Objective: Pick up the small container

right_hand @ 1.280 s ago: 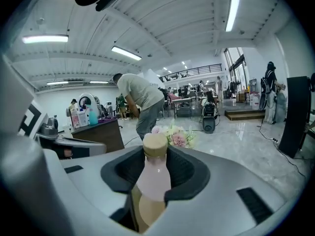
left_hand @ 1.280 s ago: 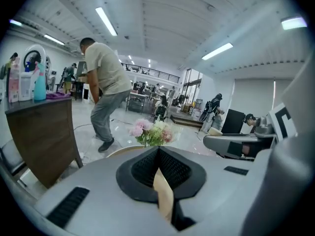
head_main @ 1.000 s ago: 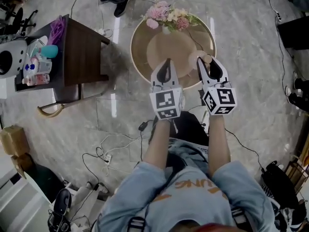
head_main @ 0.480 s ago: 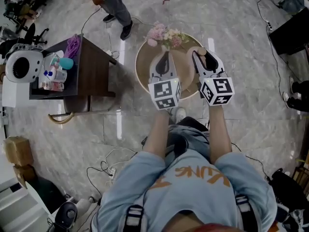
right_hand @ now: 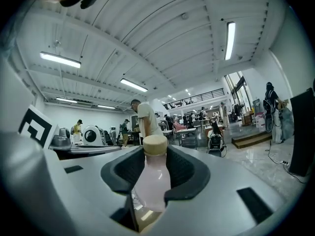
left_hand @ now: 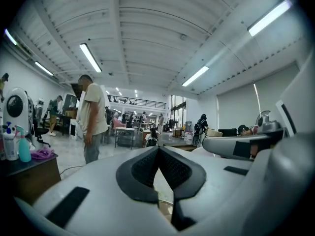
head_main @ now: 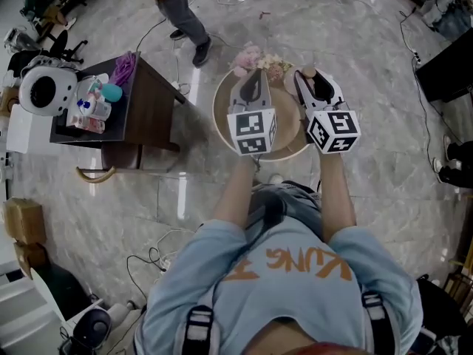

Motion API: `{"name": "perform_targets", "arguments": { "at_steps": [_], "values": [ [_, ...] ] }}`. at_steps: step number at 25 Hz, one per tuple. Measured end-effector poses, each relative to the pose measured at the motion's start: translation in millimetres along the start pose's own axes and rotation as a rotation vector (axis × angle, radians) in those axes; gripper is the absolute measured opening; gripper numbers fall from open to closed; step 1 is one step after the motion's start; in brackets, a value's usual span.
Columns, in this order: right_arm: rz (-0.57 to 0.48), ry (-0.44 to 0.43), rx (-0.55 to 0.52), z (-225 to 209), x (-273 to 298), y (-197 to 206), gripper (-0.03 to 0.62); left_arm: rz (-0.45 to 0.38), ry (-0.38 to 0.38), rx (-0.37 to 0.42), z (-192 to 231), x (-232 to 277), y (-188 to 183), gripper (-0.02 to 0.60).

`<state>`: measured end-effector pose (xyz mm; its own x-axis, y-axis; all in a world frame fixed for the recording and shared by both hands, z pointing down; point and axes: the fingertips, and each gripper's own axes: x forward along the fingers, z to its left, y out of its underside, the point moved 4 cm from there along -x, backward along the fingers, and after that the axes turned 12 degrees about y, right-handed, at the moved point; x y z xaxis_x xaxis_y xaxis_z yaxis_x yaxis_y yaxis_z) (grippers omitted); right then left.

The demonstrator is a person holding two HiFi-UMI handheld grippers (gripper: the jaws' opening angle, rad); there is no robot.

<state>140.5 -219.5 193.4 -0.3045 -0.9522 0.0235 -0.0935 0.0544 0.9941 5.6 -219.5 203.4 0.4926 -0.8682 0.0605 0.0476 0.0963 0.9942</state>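
Note:
The small container (right_hand: 151, 178) is a pale pink bottle with a beige cap, standing upright between the pads of my right gripper (right_hand: 153, 156), which is shut on it. In the head view only its cap (head_main: 309, 72) shows, at the tip of the right gripper (head_main: 313, 84), held in the air over the far right part of the round table (head_main: 220, 117). My left gripper (head_main: 255, 77) hangs beside it over the table's middle. Its jaws meet at the tip with nothing between them, as the left gripper (left_hand: 158, 150) view also shows.
A bunch of pink and cream flowers (head_main: 255, 58) stands at the round table's far edge. A dark side table (head_main: 148, 106) with bottles and a purple cloth stands to the left, beside a white fan (head_main: 43, 91). A person (head_main: 176, 6) stands beyond. Cables (head_main: 166, 239) lie on the floor.
Both grippers have risen above the round table, the right one still holding the bottle. The head view has pulled back, so the table looks smaller and more floor shows.

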Motion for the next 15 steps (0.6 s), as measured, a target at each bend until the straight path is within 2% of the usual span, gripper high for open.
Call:
{"name": "perform_targets", "arguments": {
  "at_steps": [3,15],
  "values": [
    [-0.004,-0.02,0.004,1.4,2.0,-3.4,0.149,-0.009,0.006,-0.032,-1.4,1.6,-5.0,0.023],
    [0.012,-0.015,0.0,-3.8,10.9,1.0,0.149,-0.005,-0.017,-0.032,5.0,7.4,-1.5,0.023]
  ]
}}
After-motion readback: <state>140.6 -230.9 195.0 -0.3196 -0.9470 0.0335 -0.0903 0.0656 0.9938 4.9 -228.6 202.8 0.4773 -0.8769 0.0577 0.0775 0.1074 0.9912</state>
